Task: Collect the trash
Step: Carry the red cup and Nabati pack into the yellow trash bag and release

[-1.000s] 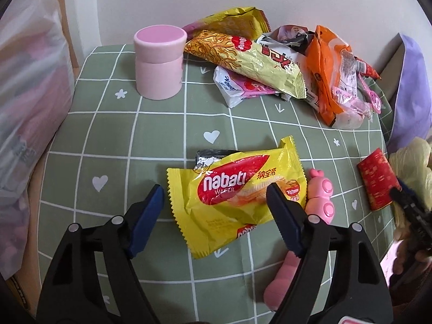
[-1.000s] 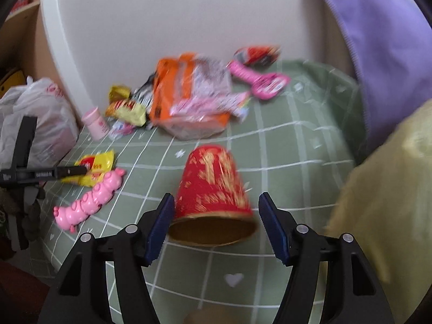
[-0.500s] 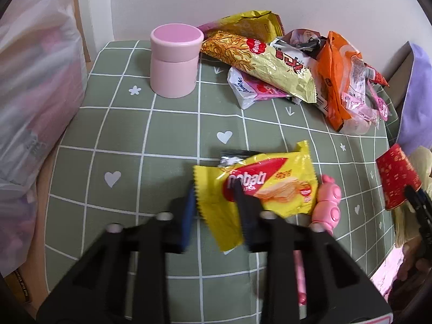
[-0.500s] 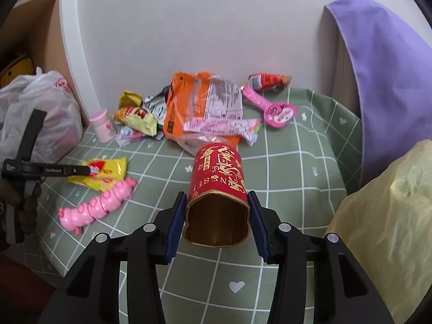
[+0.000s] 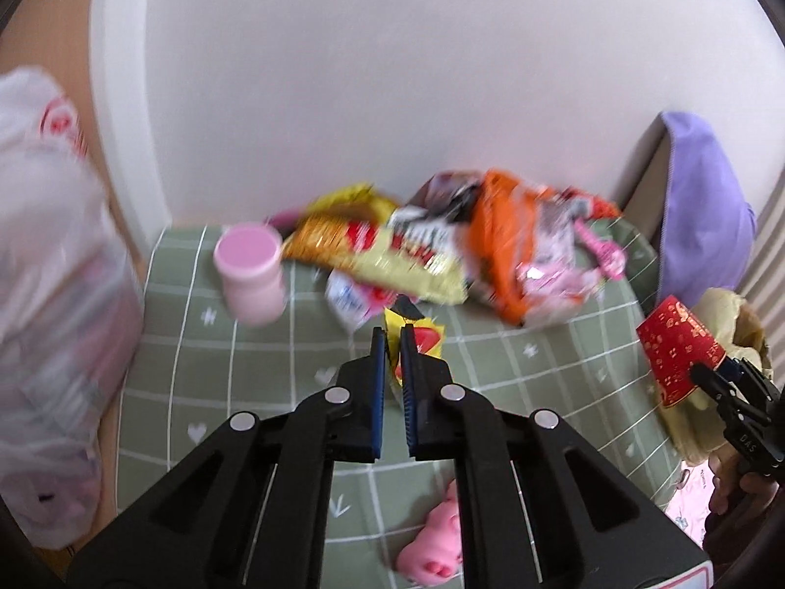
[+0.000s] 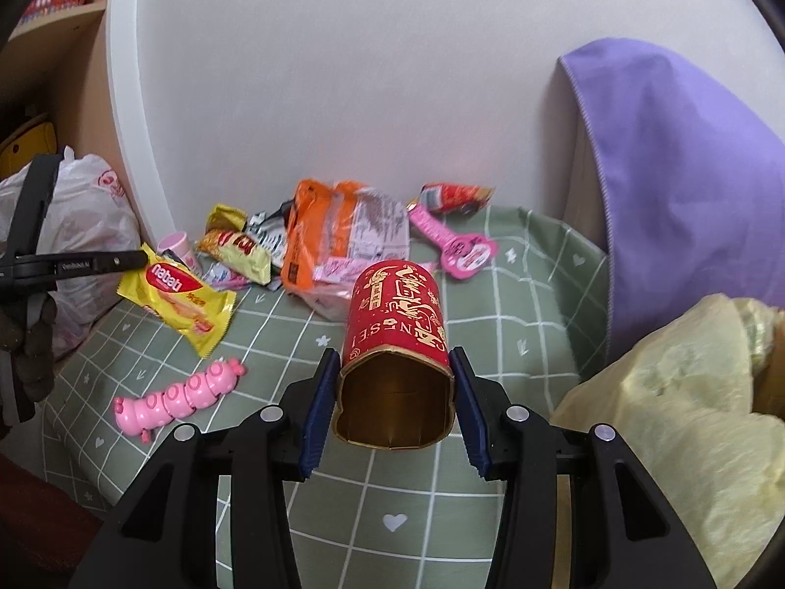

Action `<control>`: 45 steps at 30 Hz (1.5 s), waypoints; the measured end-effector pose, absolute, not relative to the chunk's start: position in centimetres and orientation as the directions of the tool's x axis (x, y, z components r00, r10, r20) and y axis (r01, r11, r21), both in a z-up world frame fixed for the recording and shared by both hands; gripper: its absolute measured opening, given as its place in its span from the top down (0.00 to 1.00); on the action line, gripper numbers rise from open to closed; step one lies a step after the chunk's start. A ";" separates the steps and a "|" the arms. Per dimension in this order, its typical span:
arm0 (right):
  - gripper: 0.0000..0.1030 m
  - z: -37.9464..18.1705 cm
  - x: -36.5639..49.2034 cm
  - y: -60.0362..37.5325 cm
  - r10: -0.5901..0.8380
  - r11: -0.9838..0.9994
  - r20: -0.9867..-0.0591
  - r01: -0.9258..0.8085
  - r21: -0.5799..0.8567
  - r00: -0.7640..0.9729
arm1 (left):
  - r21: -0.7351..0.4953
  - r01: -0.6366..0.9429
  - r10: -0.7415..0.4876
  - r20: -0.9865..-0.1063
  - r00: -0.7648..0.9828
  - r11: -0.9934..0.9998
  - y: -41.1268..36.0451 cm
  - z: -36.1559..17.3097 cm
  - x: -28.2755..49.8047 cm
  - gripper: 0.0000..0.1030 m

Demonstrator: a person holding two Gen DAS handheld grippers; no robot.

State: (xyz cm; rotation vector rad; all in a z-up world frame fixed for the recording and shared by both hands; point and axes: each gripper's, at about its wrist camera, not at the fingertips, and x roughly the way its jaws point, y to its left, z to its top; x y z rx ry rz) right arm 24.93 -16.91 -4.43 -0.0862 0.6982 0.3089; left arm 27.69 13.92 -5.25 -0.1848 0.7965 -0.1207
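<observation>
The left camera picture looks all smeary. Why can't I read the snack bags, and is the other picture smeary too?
Left wrist view: motion blur smears the snack pile and the pink jar; only the left gripper looks sharp. Right wrist view: much crisper; the yellow wafer packet and the red cup show print. Both views bulge at the edges from the fisheye lens.

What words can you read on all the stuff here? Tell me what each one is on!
"nabati": on the yellow wafer wrapper pinched in the left gripper.
"NESE": upside-down gold letters on the red paper cup squeezed by the right gripper; its gold characters I cannot make out.
Small white print on the left gripper's arm: too small.
Snack wrapper pile, pink tag, white plastic bag's red logo: print too blurred.
</observation>
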 end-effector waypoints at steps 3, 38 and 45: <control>0.58 -3.4 24.6 -17.7 0.229 0.958 -0.630 -0.286 0.011 0.742 | -0.237 0.069 -0.214 -0.667 0.714 0.969 13.2 -3.8 28.0 0.95; 0.58 3.6 14.9 -36.0 -0.265 0.957 -0.521 0.285 -0.043 0.811 | -0.175 0.848 -0.607 -0.770 0.199 0.500 -24.8 -1.1 31.3 0.95; 0.58 -2.6 19.8 -34.0 -0.187 0.973 -0.679 0.231 -0.027 0.710 | -0.247 0.826 -0.633 -0.757 0.161 0.506 -22.7 -1.8 32.3 0.95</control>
